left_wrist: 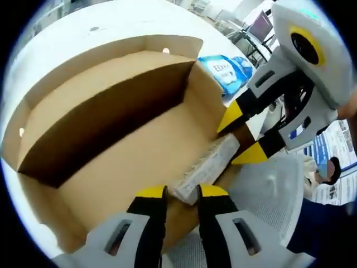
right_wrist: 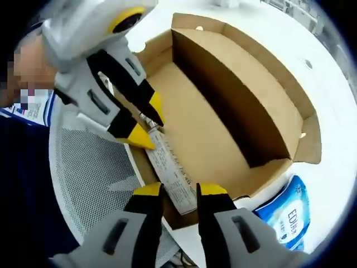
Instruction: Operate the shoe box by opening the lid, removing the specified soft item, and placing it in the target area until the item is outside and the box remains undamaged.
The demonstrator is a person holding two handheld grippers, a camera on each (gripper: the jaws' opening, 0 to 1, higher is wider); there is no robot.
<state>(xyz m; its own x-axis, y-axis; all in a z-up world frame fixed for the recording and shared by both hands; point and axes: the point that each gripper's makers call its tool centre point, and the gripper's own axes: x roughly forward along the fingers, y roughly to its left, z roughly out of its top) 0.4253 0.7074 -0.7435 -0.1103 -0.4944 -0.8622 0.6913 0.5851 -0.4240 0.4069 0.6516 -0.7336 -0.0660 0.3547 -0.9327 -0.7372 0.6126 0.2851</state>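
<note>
An open brown cardboard shoe box lies on a white table, its lid folded back. A long white soft pack rests inside along the box's wall. My left gripper is shut on one end of the pack. My right gripper comes in from the right and is shut on the other end. In the right gripper view the same pack runs from my right gripper up to my left gripper, inside the box.
A blue and white wipes pack lies on the table just outside the box. A white mesh surface sits beside the box's near wall. A person in dark clothes stands close by.
</note>
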